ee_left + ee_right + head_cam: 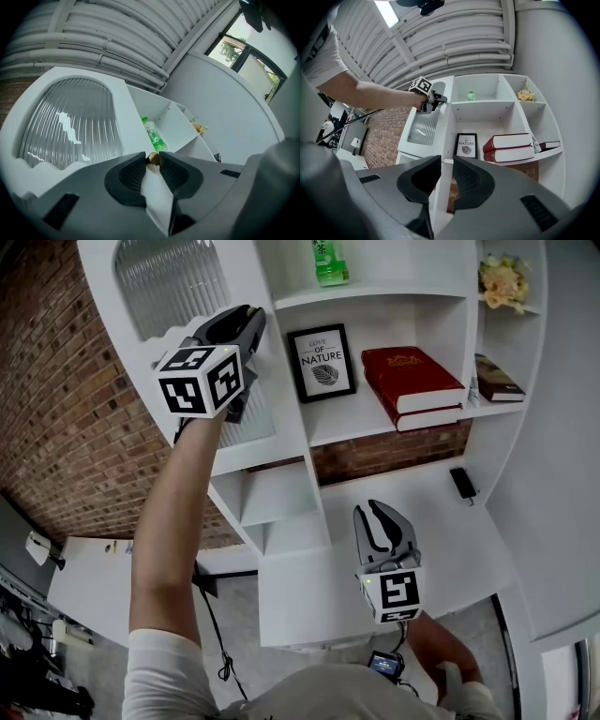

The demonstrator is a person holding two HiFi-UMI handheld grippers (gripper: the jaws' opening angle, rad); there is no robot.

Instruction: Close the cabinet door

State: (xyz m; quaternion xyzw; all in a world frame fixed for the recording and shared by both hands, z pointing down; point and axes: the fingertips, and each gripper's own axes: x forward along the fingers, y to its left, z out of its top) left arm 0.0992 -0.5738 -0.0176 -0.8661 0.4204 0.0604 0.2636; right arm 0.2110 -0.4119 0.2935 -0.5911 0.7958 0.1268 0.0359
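The right gripper (382, 517) (446, 161) is nearest, low over the white counter (427, 521). Its jaws stand apart with nothing between them, and it is well clear of the cabinet door (105, 282) (119, 117) (424, 126).

Farther off and to the left, the left gripper (251, 317) (152, 153) is raised to the door's right edge. Its jaws are closed on that edge, with a small brass knob (153, 158) showing at their tips. The door, with its ribbed glass panel, stands swung open at the left of the shelves.

Farthest, on the open shelves:
- A green bottle (328, 263) (154, 133) (471, 95) stands on the top shelf.
- A framed picture (321, 362) (466, 144) stands below it.
- Two red books (412, 381) (511, 146) are stacked to the right of the picture.
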